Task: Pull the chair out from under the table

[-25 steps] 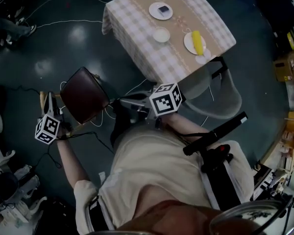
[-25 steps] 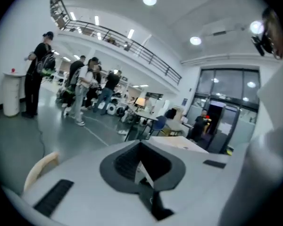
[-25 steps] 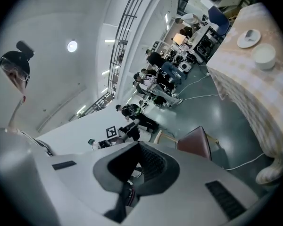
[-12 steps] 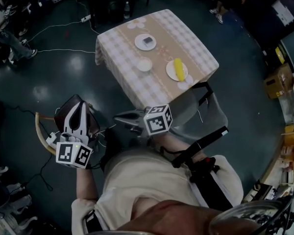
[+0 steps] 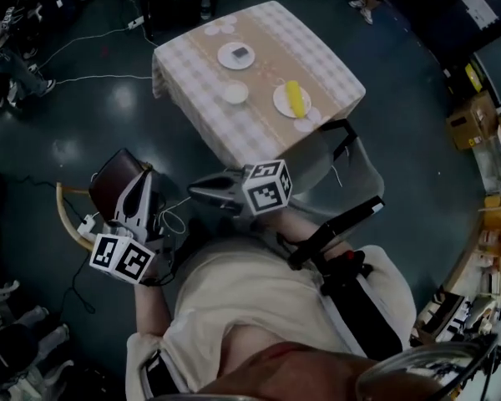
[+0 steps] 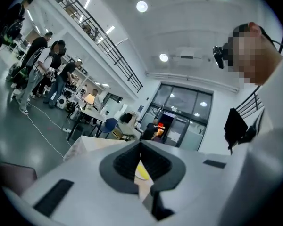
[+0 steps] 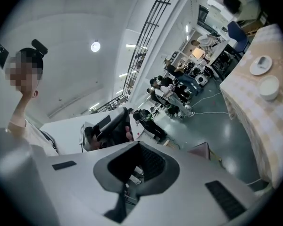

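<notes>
Head view: chair (image 5: 110,186), brown seat, stands on floor well clear of tabletop (image 5: 294,40), beside person; 2 claws, left claw (image 5: 141,176) and right claw (image 5: 194,195), both closed, empty; pull judged complete, nothing left.

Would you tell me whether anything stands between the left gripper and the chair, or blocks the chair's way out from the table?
Nothing visible does. The chair stands out on the floor, clear of the table, with the left gripper right over its seat. Only a white cable lies beside it.
</notes>
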Demonstrator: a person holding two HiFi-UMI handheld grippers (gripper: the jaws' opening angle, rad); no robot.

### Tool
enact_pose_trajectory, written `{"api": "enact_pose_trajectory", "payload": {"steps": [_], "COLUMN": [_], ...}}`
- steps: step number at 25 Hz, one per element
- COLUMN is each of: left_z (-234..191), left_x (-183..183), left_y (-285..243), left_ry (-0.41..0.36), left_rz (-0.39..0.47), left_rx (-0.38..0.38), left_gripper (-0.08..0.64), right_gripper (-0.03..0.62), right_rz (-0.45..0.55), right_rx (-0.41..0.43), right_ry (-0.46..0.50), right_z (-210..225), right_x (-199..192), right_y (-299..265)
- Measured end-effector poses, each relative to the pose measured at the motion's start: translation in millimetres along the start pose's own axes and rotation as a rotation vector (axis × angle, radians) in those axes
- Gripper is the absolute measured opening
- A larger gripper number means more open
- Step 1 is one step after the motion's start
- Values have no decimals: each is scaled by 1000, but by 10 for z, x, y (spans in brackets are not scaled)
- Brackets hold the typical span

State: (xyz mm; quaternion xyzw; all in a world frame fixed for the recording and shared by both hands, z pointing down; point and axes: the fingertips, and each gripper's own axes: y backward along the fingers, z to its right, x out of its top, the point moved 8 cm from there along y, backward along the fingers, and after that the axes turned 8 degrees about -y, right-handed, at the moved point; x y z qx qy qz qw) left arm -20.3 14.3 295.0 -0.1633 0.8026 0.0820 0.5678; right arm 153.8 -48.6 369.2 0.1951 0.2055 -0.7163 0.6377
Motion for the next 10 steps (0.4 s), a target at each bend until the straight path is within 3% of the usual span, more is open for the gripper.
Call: {"api": "enact_pose_trajectory", "payload": {"steps": [6, 10], "left_z": [-43, -21], "left_x": [-160, -312], "left_y": [210, 358], "left_ry": [42, 22], "left_rz": [-48, -69], "left_rx": [-9, -2], "left_gripper": [9, 9], "right_gripper": [8, 8], "right_rz": [-6, -25], "right_rx": [3, 39], "right_ry": [-7, -35], "right_z": [-79, -101], "right_x": [-160, -343], "right_y": [-163, -225]}}
